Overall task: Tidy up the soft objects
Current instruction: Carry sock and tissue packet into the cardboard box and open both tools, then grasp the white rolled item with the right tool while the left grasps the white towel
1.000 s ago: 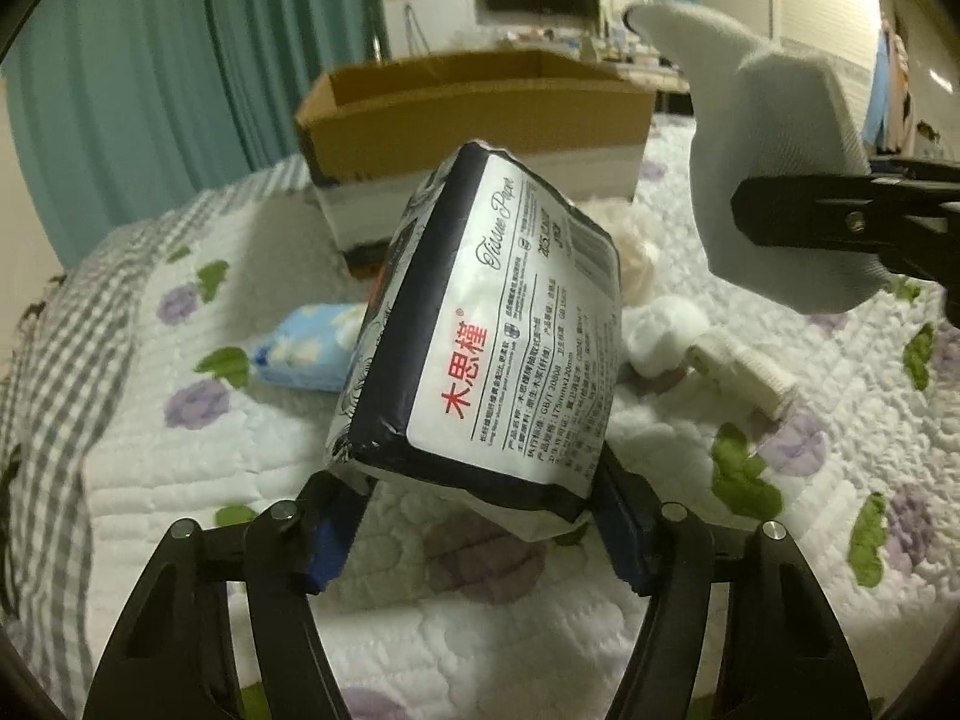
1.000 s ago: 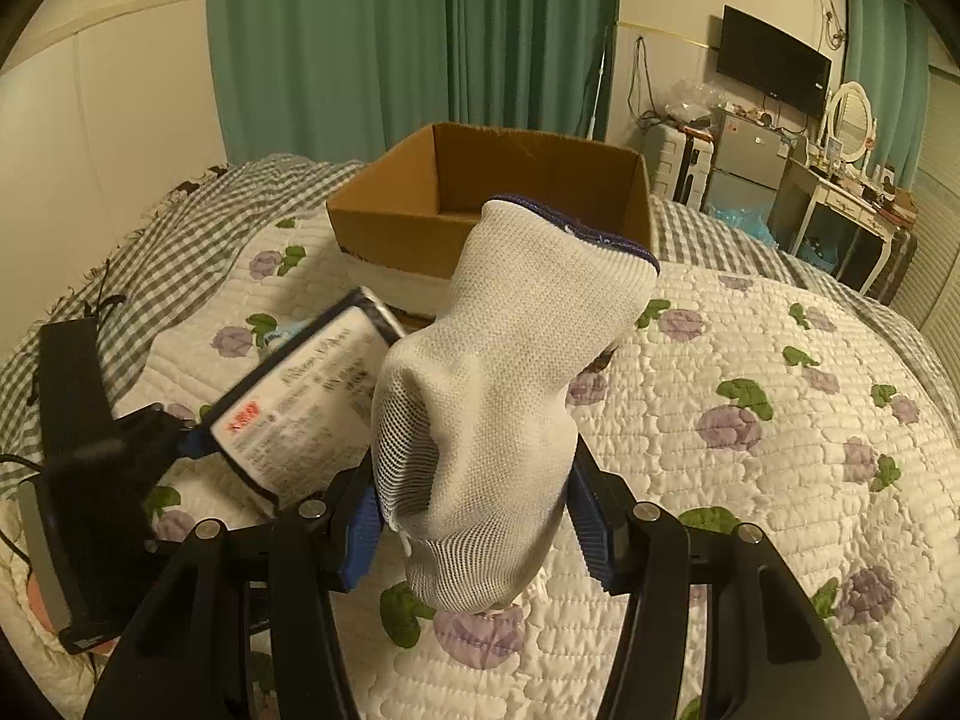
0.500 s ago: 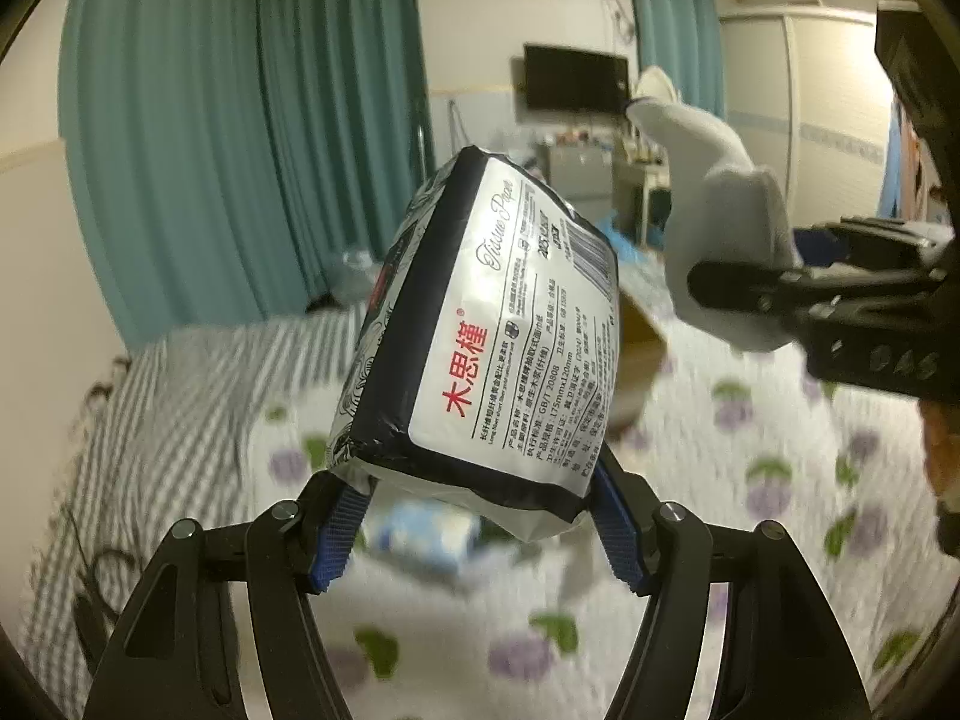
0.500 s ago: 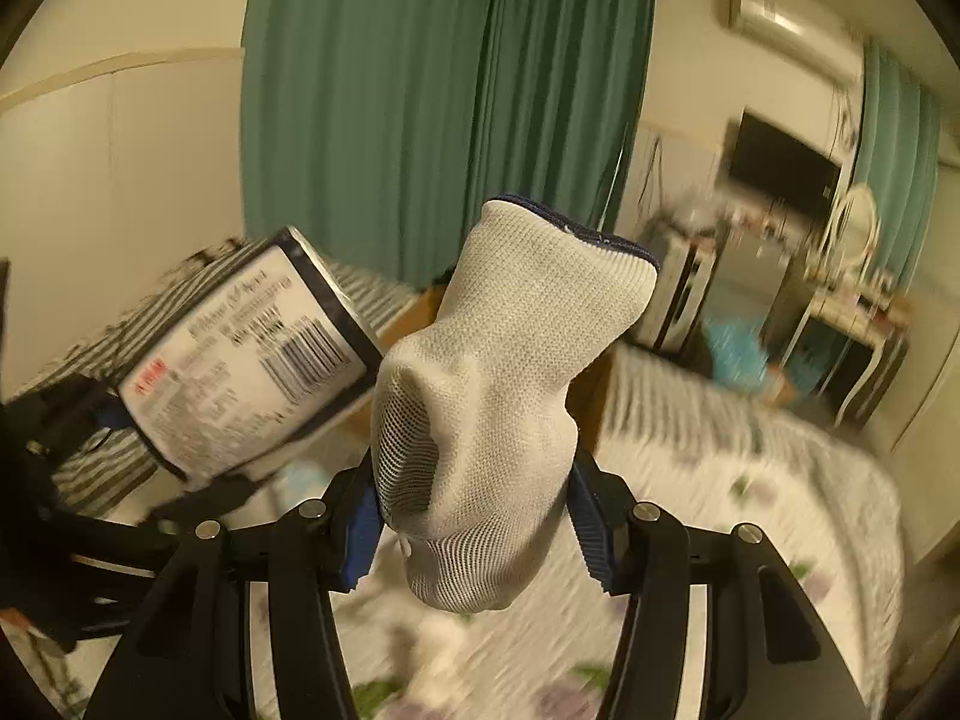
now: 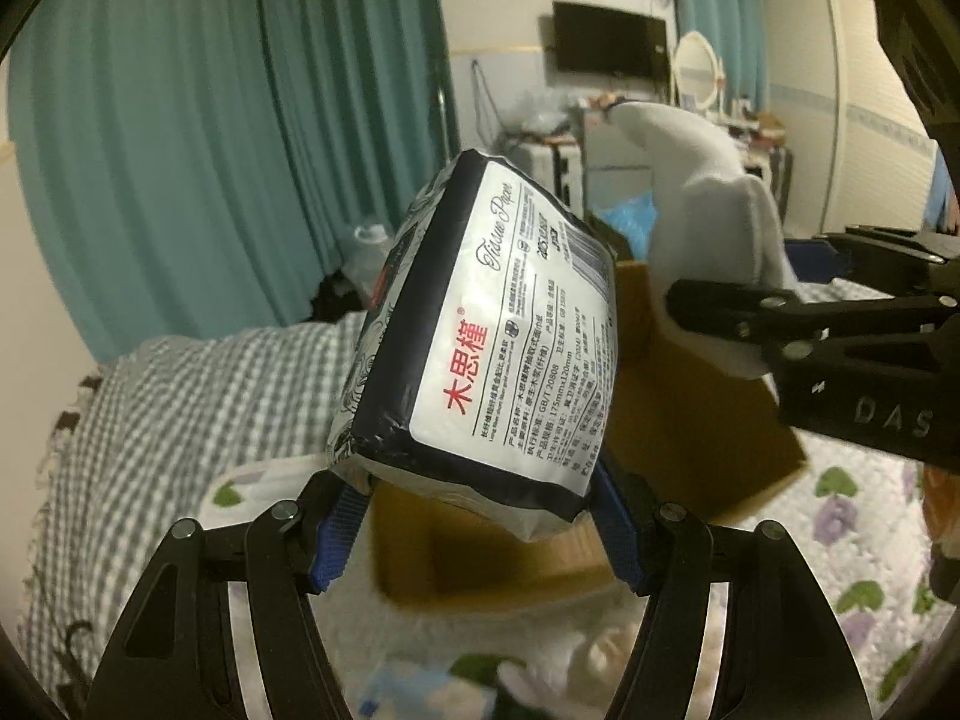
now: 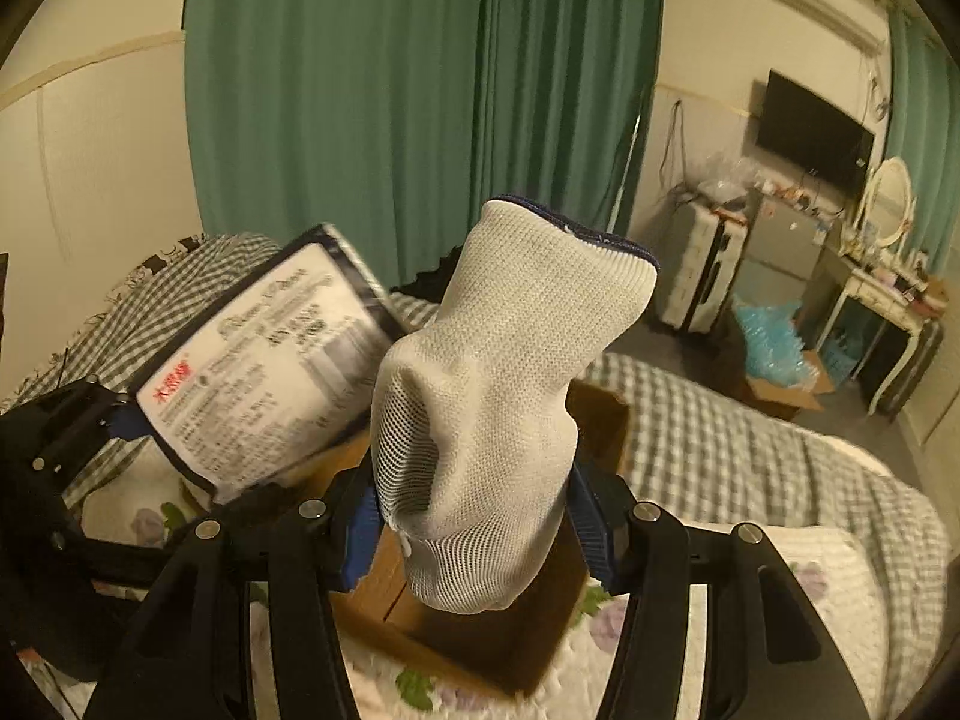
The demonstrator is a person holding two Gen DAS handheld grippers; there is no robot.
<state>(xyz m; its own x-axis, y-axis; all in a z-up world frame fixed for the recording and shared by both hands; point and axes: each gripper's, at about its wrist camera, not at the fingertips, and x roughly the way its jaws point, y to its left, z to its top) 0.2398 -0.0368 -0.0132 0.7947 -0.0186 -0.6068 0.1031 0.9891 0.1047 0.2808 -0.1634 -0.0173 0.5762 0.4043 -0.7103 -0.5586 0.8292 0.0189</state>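
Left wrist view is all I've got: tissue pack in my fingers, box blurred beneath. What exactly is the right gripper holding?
Observer: The right gripper is shut on a grey knit glove, cuff pointing up, with a dark blue edge around the cuff.
Operator: Is that glove over the box?
Observer: Yes, the open cardboard box sits right beneath the glove's lower end; its brown floor shows there.
Operator: And my tissue pack?
Observer: From the right wrist, the tissue pack in the left gripper is left of the glove, tilted, above the box's left side.
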